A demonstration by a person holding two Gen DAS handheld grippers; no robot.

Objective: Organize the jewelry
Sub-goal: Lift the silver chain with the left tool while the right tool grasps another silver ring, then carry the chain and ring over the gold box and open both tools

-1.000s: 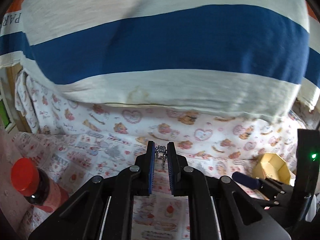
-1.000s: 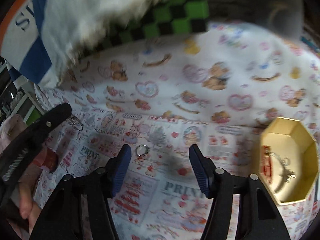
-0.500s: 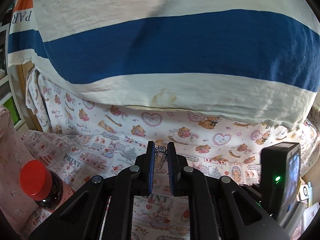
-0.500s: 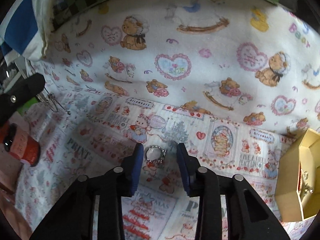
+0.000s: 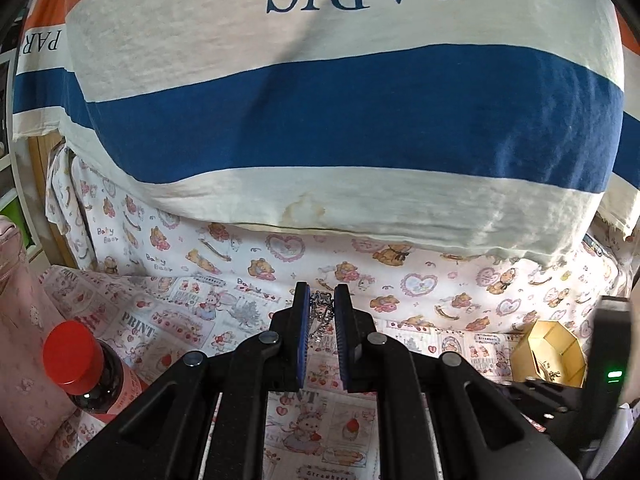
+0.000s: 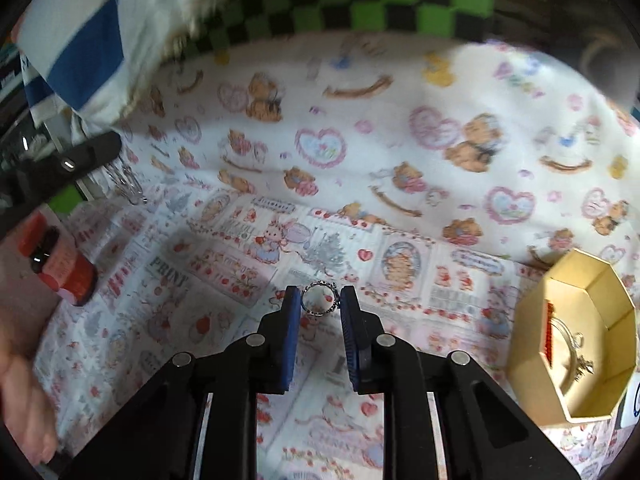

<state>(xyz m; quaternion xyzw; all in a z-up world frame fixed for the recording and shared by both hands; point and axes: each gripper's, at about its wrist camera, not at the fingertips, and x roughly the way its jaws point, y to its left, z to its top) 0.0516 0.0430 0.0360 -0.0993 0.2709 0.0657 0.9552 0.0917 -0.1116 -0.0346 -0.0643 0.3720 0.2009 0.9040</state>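
- The left gripper [image 5: 321, 294] has its blue-padded jaws drawn nearly together, with a thin silver chain [image 5: 320, 300] pinched between them near the tips; a loop of the chain also dangles from its fingertip [image 6: 100, 148] in the right wrist view, clear of the cloth.
- The right gripper [image 6: 320, 299] is closed down to a narrow gap, and a small beaded silver ring [image 6: 319, 299] sits between the fingertips, touching both pads; whether it is lifted off the cloth I cannot tell.
- Under both tools lies a pink printed cloth [image 6: 224, 264] with bears, hearts and strawberries covering the bench.
- A yellow octagonal box [image 6: 576, 332] stands open near the right edge of the cloth, with a piece of silver jewelry [image 6: 580, 360] and a red strip inside it.
- A dark bottle with a red cap [image 5: 70, 354] stands towards the left edge.
- The person's striped shirt [image 5: 340, 112], cream and blue with "PARIS" printed on it, fills the space just beyond the bench's near edge.
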